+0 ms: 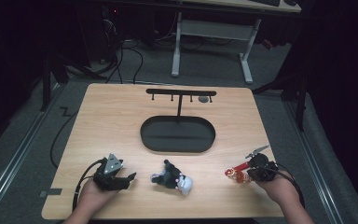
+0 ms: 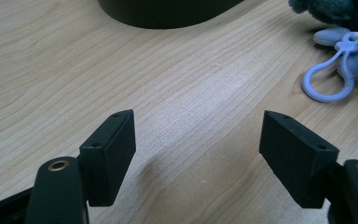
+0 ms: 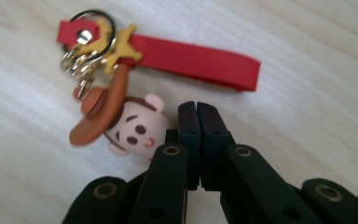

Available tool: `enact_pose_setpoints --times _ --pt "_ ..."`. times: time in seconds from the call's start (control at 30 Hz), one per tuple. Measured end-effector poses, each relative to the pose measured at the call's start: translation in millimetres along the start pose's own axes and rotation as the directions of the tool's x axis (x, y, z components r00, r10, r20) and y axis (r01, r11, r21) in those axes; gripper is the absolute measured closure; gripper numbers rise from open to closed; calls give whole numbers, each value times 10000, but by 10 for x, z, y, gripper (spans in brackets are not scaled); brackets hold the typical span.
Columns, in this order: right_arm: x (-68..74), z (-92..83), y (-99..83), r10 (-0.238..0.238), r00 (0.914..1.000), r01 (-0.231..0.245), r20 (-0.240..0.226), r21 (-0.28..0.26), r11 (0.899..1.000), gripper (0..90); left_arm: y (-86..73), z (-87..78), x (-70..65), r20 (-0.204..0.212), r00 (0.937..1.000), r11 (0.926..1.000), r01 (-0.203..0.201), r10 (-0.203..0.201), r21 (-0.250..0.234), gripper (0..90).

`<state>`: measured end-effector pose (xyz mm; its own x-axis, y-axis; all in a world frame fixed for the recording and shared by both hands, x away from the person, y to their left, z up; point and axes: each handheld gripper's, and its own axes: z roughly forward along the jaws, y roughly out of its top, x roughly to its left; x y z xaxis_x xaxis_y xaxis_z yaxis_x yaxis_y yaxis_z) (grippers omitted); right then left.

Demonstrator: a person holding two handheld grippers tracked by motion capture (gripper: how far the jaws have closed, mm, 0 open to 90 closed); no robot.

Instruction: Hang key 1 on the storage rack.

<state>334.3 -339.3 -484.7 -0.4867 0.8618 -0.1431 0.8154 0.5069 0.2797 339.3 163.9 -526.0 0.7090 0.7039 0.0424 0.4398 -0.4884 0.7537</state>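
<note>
Right gripper sits at the near right of the bench, fingers pressed flat together with nothing between them. The cowboy keychain lies on the bench just beside the closed fingers, on their left in the right gripper view: round face under a brown hat, gold star charm, metal ring, and a red strap stretched out beyond the fingertips. Cannot tell if the fingers touch the face. In the high view the same keychain lies just left of the right gripper.

Left gripper rests at the near left, fingers spread wide, only bare wood between them. The plush keychain, dark with white parts, lies between the 2 grippers; its pale plastic loop shows beyond the left fingers. The black oval tray with a T-shaped hook rack stands mid-bench, well apart from both hands.
</note>
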Motion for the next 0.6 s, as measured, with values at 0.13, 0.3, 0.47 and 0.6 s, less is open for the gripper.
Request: enact_pose_setpoints --times 0.13,0.3,0.47,0.6 --pt "67 -41 -52 -126 9998 127 -168 64 9999 894 3 9 -8 35 10000 10000 -20 20 7 273" --pt "191 -124 -162 -272 9988 267 -400 -122 9996 891 7 28 -23 93 9999 9999 -89 88 87 274" --pt "273 -232 -249 -367 9967 356 -725 -169 9992 855 13 34 -35 123 9999 9999 -118 118 76 274" --pt "252 -395 -236 -255 9980 233 -586 -386 9990 774 23 38 -39 153 9998 9999 -136 134 98 275"
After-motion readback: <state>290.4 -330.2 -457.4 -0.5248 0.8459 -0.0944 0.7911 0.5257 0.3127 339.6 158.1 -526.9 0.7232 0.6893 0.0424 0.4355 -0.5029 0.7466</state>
